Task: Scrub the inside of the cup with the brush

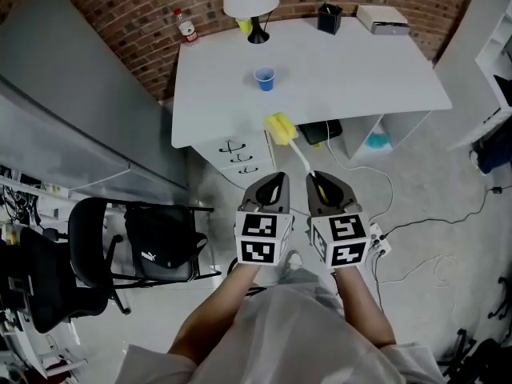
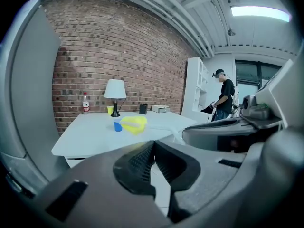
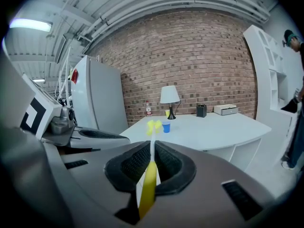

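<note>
Brush (image 1: 282, 126), handle end hidden in the clamping right gripper (image 3: 152, 148); left gripper (image 2: 154, 145) closed, empty.

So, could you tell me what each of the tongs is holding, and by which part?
The right tongs grip the brush by its handle's yellow end; the left tongs are shut on nothing.

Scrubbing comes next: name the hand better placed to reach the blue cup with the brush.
Right: right tongs grip the brush, head toward the blue cup; left tongs shut, empty.
</note>
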